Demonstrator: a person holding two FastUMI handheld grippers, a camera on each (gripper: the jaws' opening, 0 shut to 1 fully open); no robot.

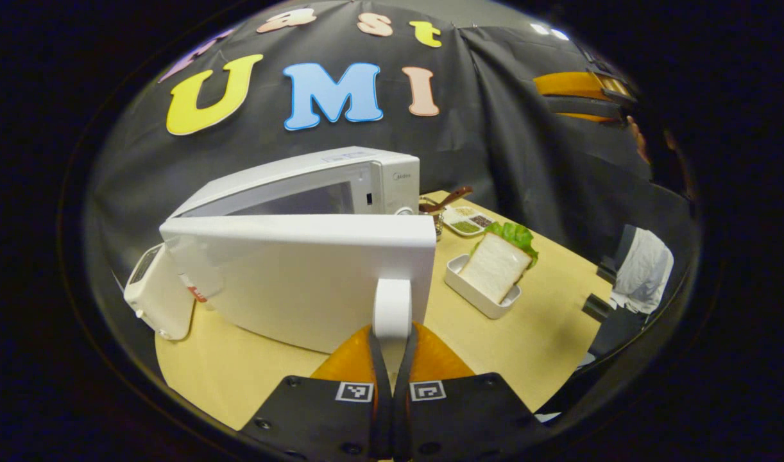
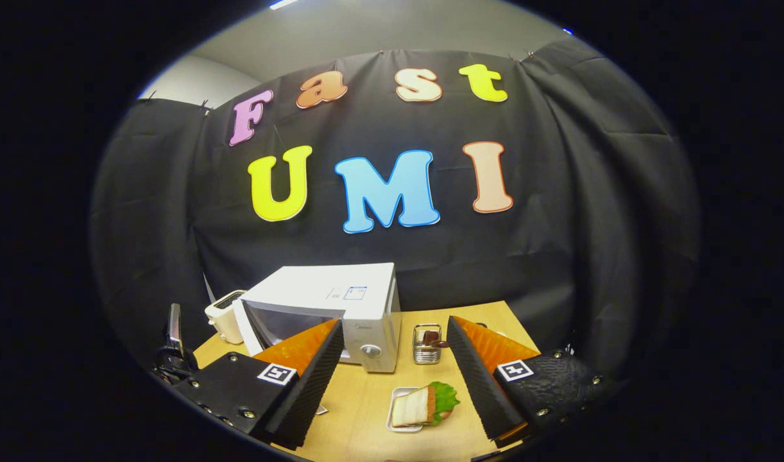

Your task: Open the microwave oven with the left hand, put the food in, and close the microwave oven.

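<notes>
The microwave door (image 1: 302,276) is swung partly open at frame centre, its handle (image 1: 392,308) pinched by the left hand-held gripper (image 1: 392,340); the right hand-held gripper (image 2: 392,366) is held spread wide above the sandwich tray (image 2: 405,410) on the surface (image 2: 360,398), probably lined up for pickup.
</notes>
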